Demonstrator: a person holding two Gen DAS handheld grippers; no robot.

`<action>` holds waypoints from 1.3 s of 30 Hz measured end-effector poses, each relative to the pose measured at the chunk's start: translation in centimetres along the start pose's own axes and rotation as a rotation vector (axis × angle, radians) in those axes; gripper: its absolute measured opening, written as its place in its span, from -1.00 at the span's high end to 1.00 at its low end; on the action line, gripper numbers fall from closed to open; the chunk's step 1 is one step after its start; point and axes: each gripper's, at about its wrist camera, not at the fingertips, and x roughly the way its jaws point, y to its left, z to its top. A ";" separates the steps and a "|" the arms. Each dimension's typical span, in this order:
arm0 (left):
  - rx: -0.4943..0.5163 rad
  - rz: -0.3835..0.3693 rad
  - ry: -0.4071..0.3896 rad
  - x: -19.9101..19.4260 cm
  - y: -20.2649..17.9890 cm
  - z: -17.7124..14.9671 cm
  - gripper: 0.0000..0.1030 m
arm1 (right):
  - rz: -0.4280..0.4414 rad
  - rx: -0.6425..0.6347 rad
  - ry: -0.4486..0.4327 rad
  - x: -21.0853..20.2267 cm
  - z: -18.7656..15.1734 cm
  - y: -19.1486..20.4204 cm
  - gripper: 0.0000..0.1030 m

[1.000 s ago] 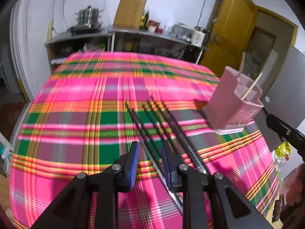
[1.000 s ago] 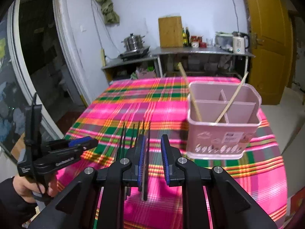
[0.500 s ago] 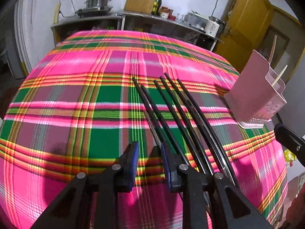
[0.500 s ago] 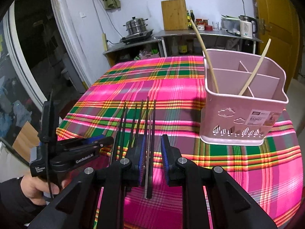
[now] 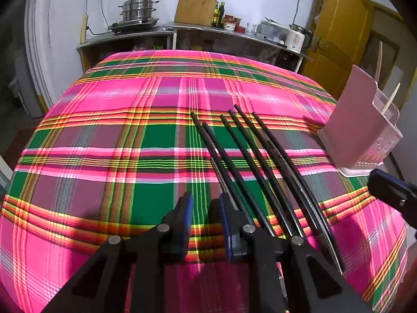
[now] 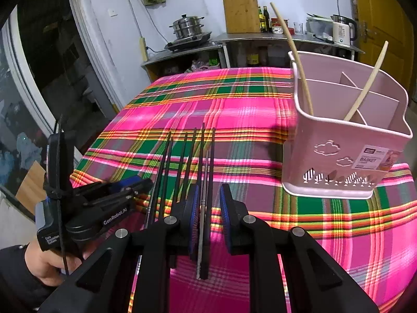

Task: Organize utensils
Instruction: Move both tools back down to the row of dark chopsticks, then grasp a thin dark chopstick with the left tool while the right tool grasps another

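Chopsticks (image 6: 187,172), black, lay unsorted on the cloth (image 5: 146,135), basket (image 6: 338,156) at two o'clock holding two pale sticks (image 6: 365,86). My left tongs (image 5: 204,219) and right tongs (image 6: 209,216) stood apart, gripping nothing.

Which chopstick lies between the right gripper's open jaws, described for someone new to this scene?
On the plaid tablecloth, left of the pink utensil basket, lies a row of dark chopsticks. The rightmost black one runs between the right gripper's blue pads, beside a thin silvery stick.
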 end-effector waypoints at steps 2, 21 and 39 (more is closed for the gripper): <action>-0.013 -0.010 0.004 0.0 0.2 0.0 0.59 | 0.001 -0.001 0.005 0.4 0.0 0.0 0.66; 0.005 0.008 -0.023 -0.2 -0.3 -0.5 0.34 | 0.010 -0.003 0.030 2.1 0.2 -0.1 0.66; 0.036 0.075 -0.018 0.2 -0.3 0.4 0.32 | 0.006 -0.034 0.052 4.0 0.6 0.4 0.67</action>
